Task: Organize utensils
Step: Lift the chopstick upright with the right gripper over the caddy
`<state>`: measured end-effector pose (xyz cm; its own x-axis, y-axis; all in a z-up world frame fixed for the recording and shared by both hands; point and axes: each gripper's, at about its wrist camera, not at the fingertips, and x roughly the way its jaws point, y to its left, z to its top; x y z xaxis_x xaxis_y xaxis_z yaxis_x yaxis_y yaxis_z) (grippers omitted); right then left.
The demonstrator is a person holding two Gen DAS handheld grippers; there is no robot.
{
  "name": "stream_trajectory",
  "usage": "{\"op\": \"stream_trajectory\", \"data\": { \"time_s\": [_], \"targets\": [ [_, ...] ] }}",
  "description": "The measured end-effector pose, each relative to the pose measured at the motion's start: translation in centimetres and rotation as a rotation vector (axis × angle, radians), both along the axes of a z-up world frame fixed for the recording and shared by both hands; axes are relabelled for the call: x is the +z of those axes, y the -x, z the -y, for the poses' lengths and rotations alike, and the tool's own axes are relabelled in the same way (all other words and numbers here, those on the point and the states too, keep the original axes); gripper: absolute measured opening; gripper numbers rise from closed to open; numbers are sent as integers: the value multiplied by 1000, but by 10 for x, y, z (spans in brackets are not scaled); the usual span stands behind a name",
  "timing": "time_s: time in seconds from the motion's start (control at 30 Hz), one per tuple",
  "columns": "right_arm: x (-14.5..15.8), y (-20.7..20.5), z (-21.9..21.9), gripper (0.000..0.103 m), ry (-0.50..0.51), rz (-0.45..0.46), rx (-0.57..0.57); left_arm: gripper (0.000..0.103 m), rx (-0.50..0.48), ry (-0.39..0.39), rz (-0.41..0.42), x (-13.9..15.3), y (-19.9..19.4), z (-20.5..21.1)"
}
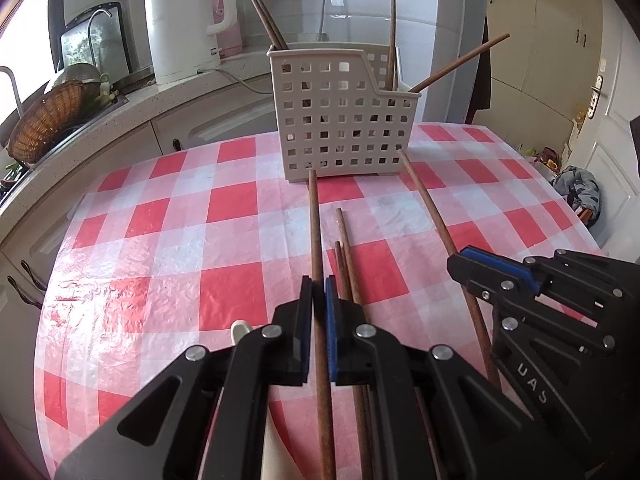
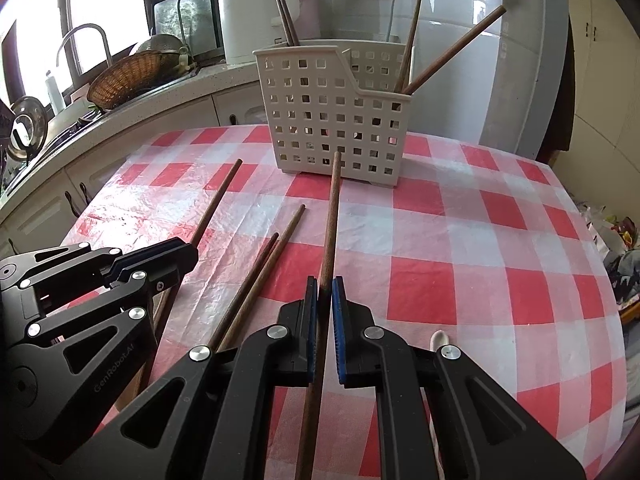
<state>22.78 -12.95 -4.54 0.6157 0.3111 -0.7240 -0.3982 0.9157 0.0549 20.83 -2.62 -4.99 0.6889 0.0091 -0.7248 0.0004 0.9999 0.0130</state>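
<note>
Two chopsticks are being held at once, one per gripper.

Left wrist view: the left gripper (image 1: 319, 296), lower centre, is pinching a brown chopstick (image 1: 316, 232) between nearly closed jaws, its tip pointing up-frame toward the perforated basket (image 1: 340, 120) at upper centre. Two loose chopsticks (image 1: 347, 264) are lying on the checked tablecloth (image 1: 180, 240) just right of the jaws. At lower right the right gripper (image 1: 476, 268) is sitting over another long chopstick (image 1: 432, 208). Several chopsticks are already standing in the basket. A white kettle (image 1: 184, 20) is standing at upper left, well behind.

Right wrist view: the right gripper (image 2: 325, 300), lower centre, is clamping its chopstick (image 2: 332, 216), jaws almost shut. The left gripper (image 2: 176, 256) is showing at left.

Handling judgement: the sticks are looking light, stiff, smooth, likely to swivel if gripped near one end; mid-shaft is safer. The basket's taller left wall and the leaning sticks inside may be obstructing insertion.
</note>
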Motion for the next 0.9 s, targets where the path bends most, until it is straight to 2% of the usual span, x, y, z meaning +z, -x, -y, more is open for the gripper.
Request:
{"op": "stream_trajectory", "data": {
  "time_s": [0.73, 0.9],
  "targets": [
    [49, 37, 20, 9, -72, 101, -11, 6, -25, -10, 113, 47, 37, 14],
    [60, 40, 23, 9, -96, 111, -4, 6, -45, 58, 132, 63, 41, 4]
  ]
}}
